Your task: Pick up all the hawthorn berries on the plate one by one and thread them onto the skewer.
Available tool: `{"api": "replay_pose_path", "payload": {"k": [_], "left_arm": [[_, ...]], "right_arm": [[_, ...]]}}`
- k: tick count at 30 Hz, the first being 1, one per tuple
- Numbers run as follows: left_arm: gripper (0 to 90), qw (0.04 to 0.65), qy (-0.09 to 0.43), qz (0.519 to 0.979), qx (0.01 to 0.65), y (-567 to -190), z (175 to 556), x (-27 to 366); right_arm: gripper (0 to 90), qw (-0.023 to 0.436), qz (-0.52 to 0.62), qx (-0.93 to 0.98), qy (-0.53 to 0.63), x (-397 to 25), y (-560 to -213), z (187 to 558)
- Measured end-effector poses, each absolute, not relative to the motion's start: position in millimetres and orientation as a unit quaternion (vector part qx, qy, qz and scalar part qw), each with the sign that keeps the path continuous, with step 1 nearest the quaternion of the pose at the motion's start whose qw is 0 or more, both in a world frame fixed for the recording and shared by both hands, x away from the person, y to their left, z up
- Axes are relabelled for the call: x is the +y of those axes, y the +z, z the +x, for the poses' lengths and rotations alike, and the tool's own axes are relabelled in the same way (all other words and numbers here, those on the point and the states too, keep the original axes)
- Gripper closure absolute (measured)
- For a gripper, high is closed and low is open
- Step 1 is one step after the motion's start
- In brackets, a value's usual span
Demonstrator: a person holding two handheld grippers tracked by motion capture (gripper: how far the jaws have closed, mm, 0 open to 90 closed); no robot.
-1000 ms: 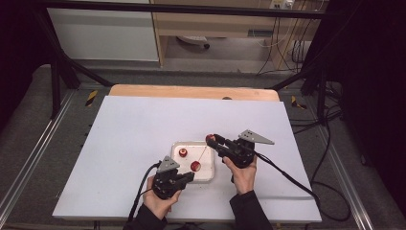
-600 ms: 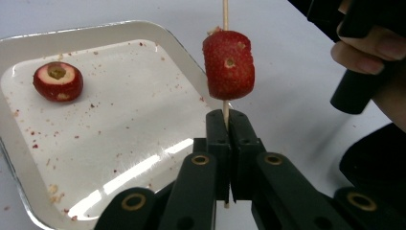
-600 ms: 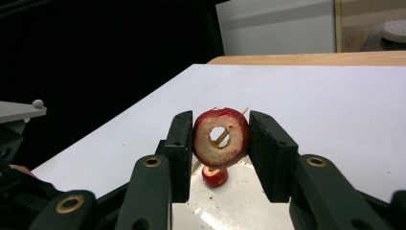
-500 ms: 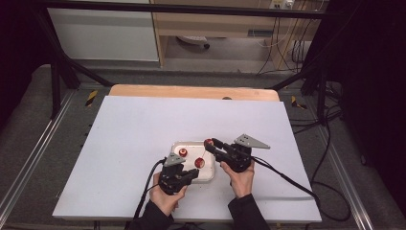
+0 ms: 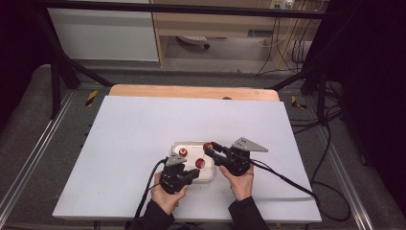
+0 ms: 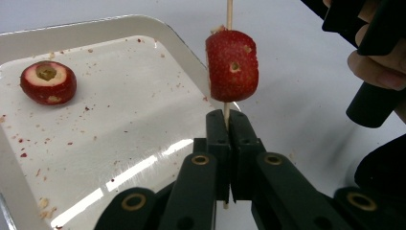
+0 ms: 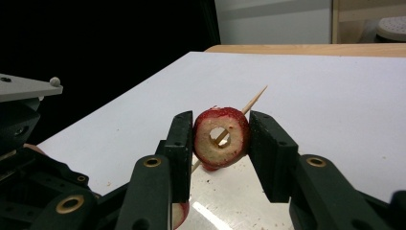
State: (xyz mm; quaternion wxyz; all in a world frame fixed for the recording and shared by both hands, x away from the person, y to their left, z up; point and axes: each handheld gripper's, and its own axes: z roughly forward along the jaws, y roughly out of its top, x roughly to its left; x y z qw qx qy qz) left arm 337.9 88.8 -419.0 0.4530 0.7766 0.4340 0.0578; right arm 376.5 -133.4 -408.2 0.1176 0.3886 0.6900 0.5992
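Skewer over white tray, white tabletop, dark room.

Our sleeves dark, nearly black, cuffs ending at wrists. Left tool: black body, blocky, with grey plate on top; black cable trails from rear. Right tool: same black build, grey three-cornered plate on top with small screws, black cable running off behind. Both tools: two flat black jaws on linked black arms, brass-coloured ring pivots at joints, seen close in left gripper view and right gripper view.
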Motion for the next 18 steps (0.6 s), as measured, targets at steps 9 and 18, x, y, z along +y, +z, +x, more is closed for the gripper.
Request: {"api": "replay_pose_path", "payload": {"k": [9,18], "left_arm": [[88.4,0.456,0.067,0.78,0.423,-421.9,339.3,88.7],[88.4,0.453,0.066,0.786,0.415,-425.6,341.0,89.7]], "right_arm": [[62.7,0.109,0.394,0.695,0.592,-131.9,-410.7,372.9],[62.8,0.095,0.398,0.698,0.588,-130.3,-416.6,371.7]]}}
